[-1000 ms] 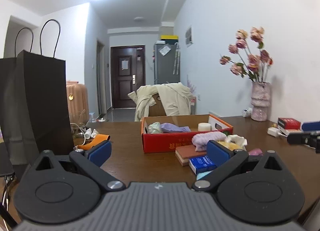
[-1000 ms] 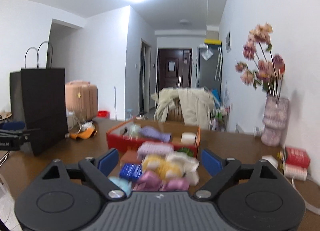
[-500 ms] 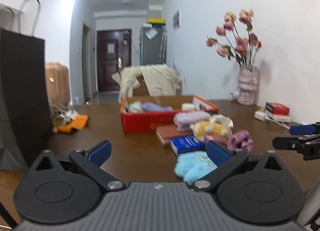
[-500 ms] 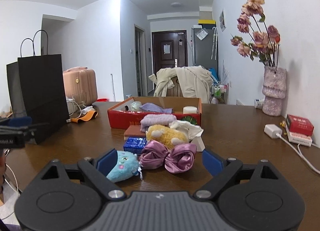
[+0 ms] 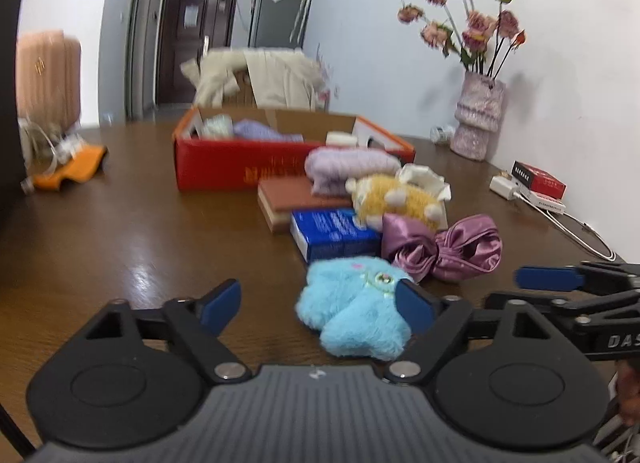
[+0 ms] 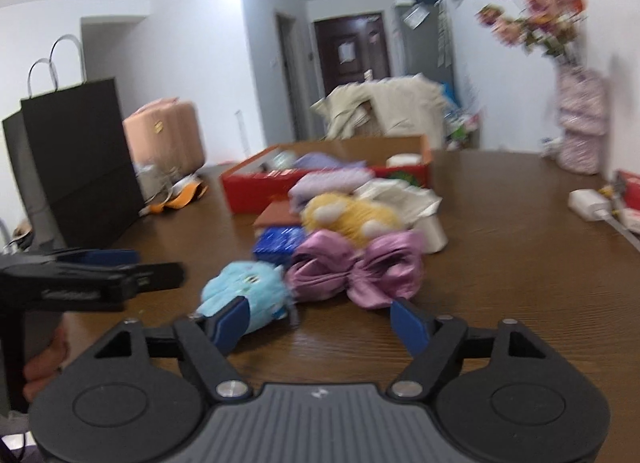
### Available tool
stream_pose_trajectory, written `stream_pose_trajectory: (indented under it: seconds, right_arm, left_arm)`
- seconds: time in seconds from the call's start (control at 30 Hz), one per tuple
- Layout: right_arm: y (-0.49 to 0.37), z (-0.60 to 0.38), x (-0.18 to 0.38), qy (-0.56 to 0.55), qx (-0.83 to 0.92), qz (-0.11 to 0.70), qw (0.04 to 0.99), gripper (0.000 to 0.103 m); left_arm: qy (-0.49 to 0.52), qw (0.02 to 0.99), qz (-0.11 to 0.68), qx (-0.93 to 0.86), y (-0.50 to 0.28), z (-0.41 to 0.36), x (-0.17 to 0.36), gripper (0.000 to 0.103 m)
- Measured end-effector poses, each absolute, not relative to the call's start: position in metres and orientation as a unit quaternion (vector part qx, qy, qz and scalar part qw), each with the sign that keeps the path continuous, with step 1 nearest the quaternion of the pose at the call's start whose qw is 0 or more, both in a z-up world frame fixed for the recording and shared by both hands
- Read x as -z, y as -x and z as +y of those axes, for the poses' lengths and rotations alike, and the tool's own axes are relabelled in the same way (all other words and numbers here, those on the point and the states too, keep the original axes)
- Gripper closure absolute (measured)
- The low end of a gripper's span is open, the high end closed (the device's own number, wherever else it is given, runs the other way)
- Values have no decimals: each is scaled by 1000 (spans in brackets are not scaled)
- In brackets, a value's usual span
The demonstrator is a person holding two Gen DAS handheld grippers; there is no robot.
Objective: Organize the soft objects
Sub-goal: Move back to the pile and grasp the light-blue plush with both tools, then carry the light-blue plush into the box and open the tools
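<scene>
here both claws gape near the blue plush (image 5: 356, 315).

On the surface (image 5: 120, 223), the plush toy (image 5: 356, 315) lies nearest the front edge, the bow (image 5: 444, 251) beside it, the box (image 5: 280, 159) behind, toward the far edge.

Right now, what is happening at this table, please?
A person holds two grippers over a wooden table. The left hand-held gripper is open, near a blue plush toy but not gripping it. The right hand-held gripper is open too, before a purple satin bow. More soft things lie beside a red box. Nothing is held.
</scene>
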State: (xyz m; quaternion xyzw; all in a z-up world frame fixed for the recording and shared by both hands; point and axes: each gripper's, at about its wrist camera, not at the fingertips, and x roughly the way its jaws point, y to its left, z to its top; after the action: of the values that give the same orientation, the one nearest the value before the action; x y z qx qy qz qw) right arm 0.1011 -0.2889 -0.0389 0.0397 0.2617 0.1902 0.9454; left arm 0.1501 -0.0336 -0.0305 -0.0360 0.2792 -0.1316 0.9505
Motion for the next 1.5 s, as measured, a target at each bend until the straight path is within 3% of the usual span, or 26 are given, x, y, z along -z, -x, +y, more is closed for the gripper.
stream_pose_trajectory:
  seconds: [0.1, 0.23, 0.37, 0.43, 0.7, 0.93, 1.1, 1.3, 1.5]
  right_arm:
    - [-119, -276, 45, -44, -208, 275, 938, 35]
    - [-146, -261, 51, -65, -236, 291, 925, 50]
    - [-167, -252, 59, -103, -256, 316, 908, 64]
    - [-174, -248, 64, -109, -259, 324, 903, 64]
    - [-184, -250, 70, -147, -263, 344, 889, 66]
    - [-185, -254, 75, -191, -264, 352, 878, 70]
    - [-170, -248, 44, -174, -265, 312, 896, 70]
    - [-203, -262, -21, -157, -259, 234, 924, 70]
    - [-294, -274, -57, -125, -229, 214, 941, 70]
  left_arm:
    - [54, 943, 293, 147, -164, -27, 39, 25]
    - [90, 930, 314, 169, -183, -12, 46, 32]
    - [141, 907, 339, 206, -201, 1, 53, 48]
    - [154, 897, 349, 221, -207, 3, 57, 57]
    - [188, 887, 349, 237, -210, 11, 63, 67]
    - [203, 891, 330, 238, -203, 16, 53, 71]
    - [240, 893, 267, 272, -209, 24, 13, 71]
    - [217, 904, 228, 288, -284, 6, -44, 71]
    - [213, 903, 254, 274, -392, -19, -49, 72]
